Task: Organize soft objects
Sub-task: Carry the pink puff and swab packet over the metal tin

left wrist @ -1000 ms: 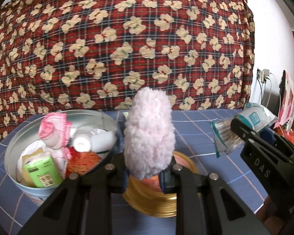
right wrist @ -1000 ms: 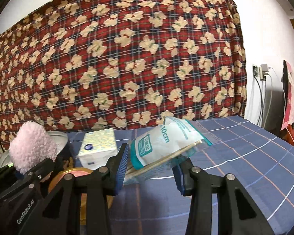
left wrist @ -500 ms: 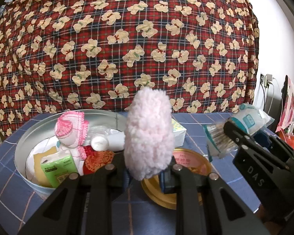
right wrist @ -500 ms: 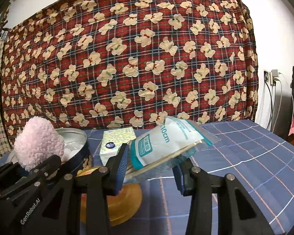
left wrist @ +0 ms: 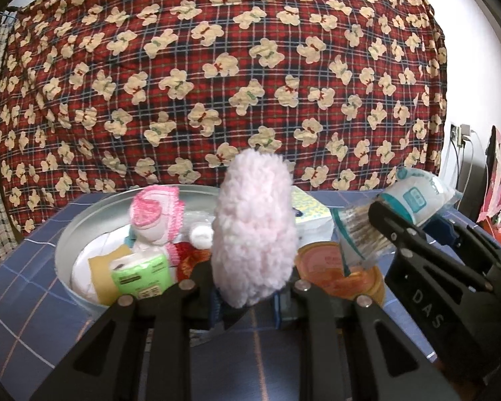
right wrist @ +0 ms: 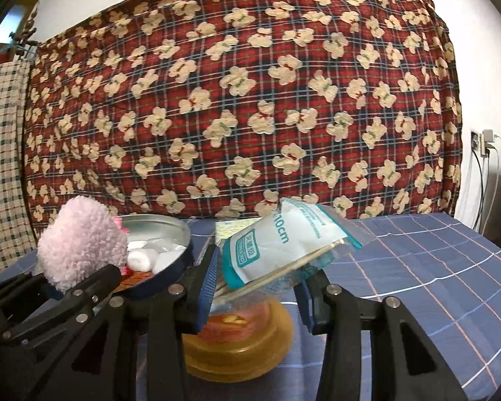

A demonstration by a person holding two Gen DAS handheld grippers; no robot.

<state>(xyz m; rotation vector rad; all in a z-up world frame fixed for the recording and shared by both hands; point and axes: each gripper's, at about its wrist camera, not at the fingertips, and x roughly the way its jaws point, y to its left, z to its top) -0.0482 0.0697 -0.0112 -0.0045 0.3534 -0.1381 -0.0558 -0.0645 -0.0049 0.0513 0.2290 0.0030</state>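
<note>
Pink pompom (left wrist: 254, 230), clamped upright in the left gripper (left wrist: 250, 295), hangs beside the round tin (left wrist: 83, 215); right gripper (right wrist: 255, 295) pinches the cotton-swab packet (right wrist: 280, 247), likely both bound there.

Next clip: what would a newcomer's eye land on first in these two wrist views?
Probably the fluffy pink pom-pom, clamped upright in the left hand-held gripper at the centre of the left wrist view. Next, the cotton swab packet gripped by the right hand-held gripper, hanging over a yellow lid. Behind both, a silver tin sits left, full of soft items.
</note>
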